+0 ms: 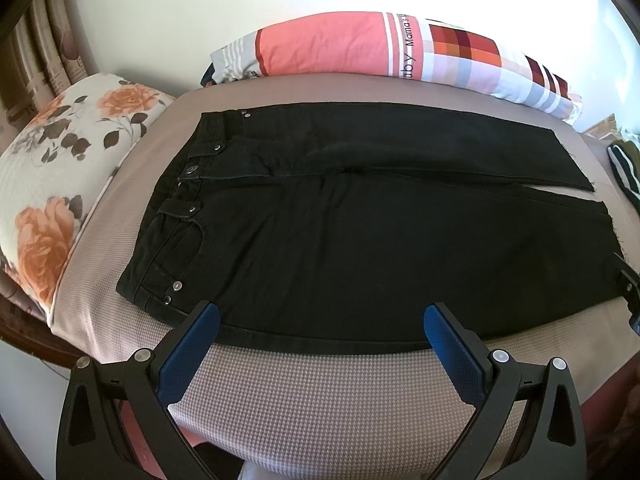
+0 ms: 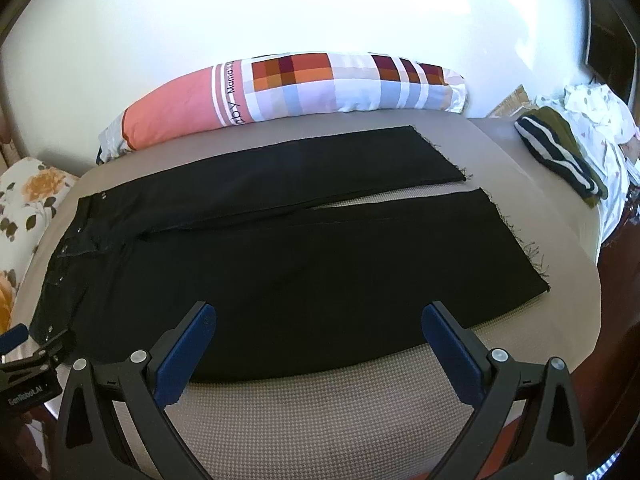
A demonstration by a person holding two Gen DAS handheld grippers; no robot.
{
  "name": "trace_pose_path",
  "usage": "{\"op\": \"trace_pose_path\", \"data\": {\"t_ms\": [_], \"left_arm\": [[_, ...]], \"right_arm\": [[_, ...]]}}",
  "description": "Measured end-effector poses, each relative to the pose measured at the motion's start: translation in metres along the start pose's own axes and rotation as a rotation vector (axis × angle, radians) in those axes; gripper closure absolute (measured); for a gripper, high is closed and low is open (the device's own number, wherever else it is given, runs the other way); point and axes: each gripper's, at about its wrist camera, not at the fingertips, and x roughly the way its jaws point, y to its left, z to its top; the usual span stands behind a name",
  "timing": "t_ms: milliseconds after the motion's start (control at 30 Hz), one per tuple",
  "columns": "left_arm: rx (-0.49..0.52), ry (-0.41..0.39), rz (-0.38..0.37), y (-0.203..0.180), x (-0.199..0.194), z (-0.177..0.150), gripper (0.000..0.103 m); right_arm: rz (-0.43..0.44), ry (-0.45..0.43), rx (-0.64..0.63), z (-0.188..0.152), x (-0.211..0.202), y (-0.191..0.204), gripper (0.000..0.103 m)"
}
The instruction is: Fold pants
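1. Black denim pants (image 1: 360, 240) lie flat and spread lengthwise on the bed (image 1: 320, 400), waistband toward the bed's left end, both legs running to the right end, near hem close to the front edge. No fold made yet; judged to be the opening step.
2. Left gripper (image 1: 322, 320) hovers at the front edge, blue pads spread wide, nothing between them, tips just over the near side seam by the hip.
3. Right gripper (image 2: 320, 320), likewise wide and empty, sits over the near leg further toward the cuffs.
4. Next move, as I judge it: pinch the near long edge at two points and carry it over onto the far leg. Both grips must close together and lift evenly, or the denim will drag.
5. Narrow gap between the legs shows only toward the cuffs (image 2: 516, 240), which are frayed.
6. Far edge: a patchwork pillow (image 1: 380, 48) lies along it; a floral pillow (image 1: 60, 168) at the left end; striped clothing (image 2: 560, 156) at the right.
7. Hard to read: dark fabric hides creases; the fisheye bends edges; the pants' underside is unseen.
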Motion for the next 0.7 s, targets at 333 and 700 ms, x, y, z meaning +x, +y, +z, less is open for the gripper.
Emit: {"op": "trace_pose_path", "data": {"t_ms": [333, 700], "left_arm": [[-0.002, 0.01, -0.001, 0.005, 0.004, -0.001, 0.002], [-0.019, 0.027, 0.022, 0.021, 0.025, 0.028, 0.002]], "right_arm": [[0.002, -0.002, -0.044, 0.003, 0.001, 0.011, 0.0], [0.054, 0.025, -0.11, 0.018, 0.021, 0.03, 0.0]]}}
